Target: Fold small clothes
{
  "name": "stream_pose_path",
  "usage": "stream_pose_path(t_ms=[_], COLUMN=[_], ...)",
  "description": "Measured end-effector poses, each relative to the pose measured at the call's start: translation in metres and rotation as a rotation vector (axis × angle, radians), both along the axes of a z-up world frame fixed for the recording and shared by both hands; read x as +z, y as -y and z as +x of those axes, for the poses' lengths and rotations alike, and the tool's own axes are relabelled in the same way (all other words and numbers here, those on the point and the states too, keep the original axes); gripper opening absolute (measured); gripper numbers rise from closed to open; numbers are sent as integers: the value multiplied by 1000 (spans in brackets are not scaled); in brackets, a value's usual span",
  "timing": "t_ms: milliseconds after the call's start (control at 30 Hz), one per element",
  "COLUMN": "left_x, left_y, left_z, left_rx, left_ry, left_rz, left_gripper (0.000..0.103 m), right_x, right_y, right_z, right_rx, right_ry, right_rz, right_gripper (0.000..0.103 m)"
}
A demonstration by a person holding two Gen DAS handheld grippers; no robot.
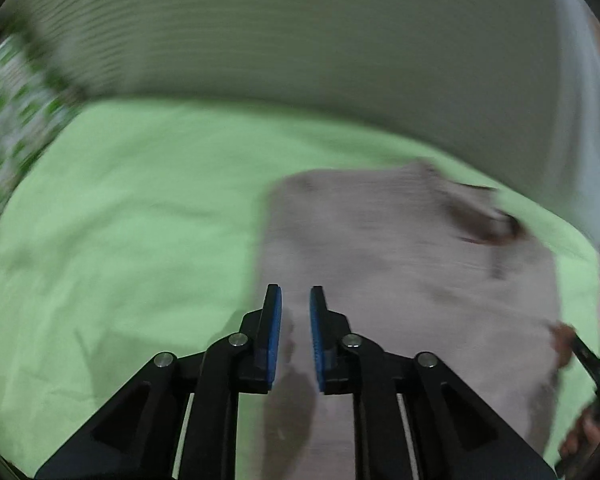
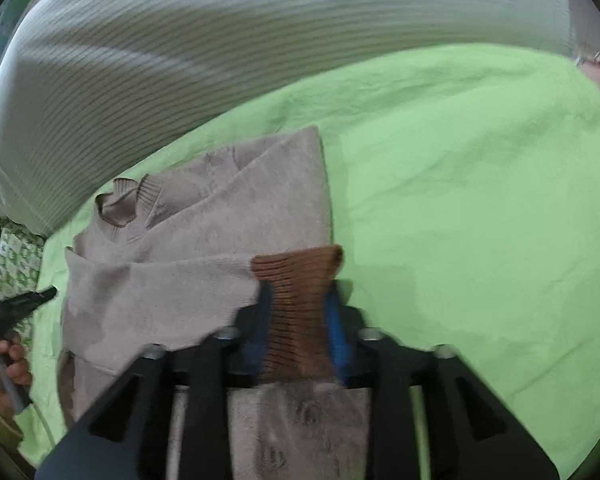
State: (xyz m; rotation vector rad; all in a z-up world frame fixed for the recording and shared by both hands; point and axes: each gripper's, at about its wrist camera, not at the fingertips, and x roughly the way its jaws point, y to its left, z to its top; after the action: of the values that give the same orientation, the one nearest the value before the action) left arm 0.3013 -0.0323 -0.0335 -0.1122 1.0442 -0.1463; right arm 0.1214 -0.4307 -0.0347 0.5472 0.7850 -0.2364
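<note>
A small taupe knit sweater [image 2: 204, 240] lies on a light green sheet [image 2: 480, 200], its ribbed collar [image 2: 132, 196] to the left. My right gripper [image 2: 296, 300] is shut on the sleeve's brown ribbed cuff [image 2: 296, 276], which it holds over the sweater's body. In the left wrist view the same sweater [image 1: 400, 260] is blurred, and my left gripper [image 1: 295, 300] hovers over its left edge, open and empty, its blue pads [image 1: 275, 320] a small gap apart.
A large grey-white striped pillow [image 2: 180, 52] lies along the far side of the sheet. A green-patterned cloth [image 1: 8, 128] sits at the far left. The left gripper [image 2: 16, 308] and the hand holding it show at the right wrist view's left edge.
</note>
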Motion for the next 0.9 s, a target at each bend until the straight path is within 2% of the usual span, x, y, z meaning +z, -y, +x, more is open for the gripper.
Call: stream_pose_path(t_ms=[67,100,167,267,367,400,433,600,633,700,767,867,900], left_x=[2,-2,-17,-43,-51,-52,-53,-23,-15,-5,-1,-8,-1], left_y=[29,39,55,48,25,21,19,-5,-10,-19,-24,-41,-55], left_z=[7,7,9,12,14,14,16,-2,-13,-33,-61,-117,-138], left_rx=[-98,-134,-166,-122,-54,-37,-16,-3,-7,-1,0,-21,-24], left_ry=[-12,-27,-54,-98,-92,-91,-89,-68,-65,-68,-77,-101,-113], left_rz=[2,14,103,234,252,280,324,205,166,96,41,2,-6], left_gripper=[25,26,25,25,24,24,30,29,32,43,54,56,56], right_x=[4,7,10,16,17,16,15,4,3,-1,-5,-11,-12], right_y=[-3,-5,-8,-14,-18,-20,-22,-29,-32,-36,-37,-41,-44], right_z=[-3,-5,-9,-19,-29,-32,-35,-58,-64,-81,-97,-126,-133], right_rx=[-4,-4,-11,9,34,47,60,81,86,95,98,107,113], right_ry=[15,19,32,51,51,48,41,-1,-11,-29,-35,-40,-37], right_rz=[-9,-18,-27,-10,2,4,1,-4,-8,-16,11,64,80], right_gripper=[44,45,45,45,45,45,45,45,45,45,45,45,45])
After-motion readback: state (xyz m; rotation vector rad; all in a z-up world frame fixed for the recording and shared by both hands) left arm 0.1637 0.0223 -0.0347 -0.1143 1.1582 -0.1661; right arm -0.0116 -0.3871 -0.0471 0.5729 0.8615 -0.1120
